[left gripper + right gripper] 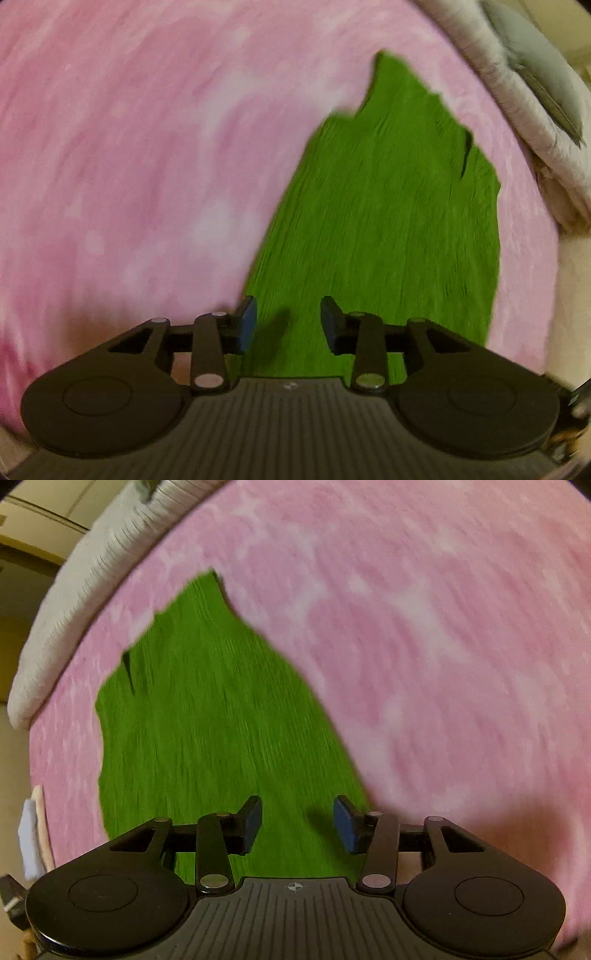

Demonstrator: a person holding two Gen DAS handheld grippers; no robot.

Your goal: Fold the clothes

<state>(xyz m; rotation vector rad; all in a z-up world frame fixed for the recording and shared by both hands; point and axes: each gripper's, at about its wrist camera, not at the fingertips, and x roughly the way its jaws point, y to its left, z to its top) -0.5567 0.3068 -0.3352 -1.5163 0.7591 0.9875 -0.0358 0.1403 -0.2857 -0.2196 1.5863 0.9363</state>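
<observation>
Bed: pink mottled blanket, white bedding along its edge.
Green garment: flat on blanket.
Left hand-held gripper: jaws apart, empty.
Right hand-held gripper: likewise.
Left view only: grey pillow.

The left gripper points steeply down, jaws apart with nothing between the blue pads. The right gripper is angled likewise (jaws spread, gripping nothing).
</observation>
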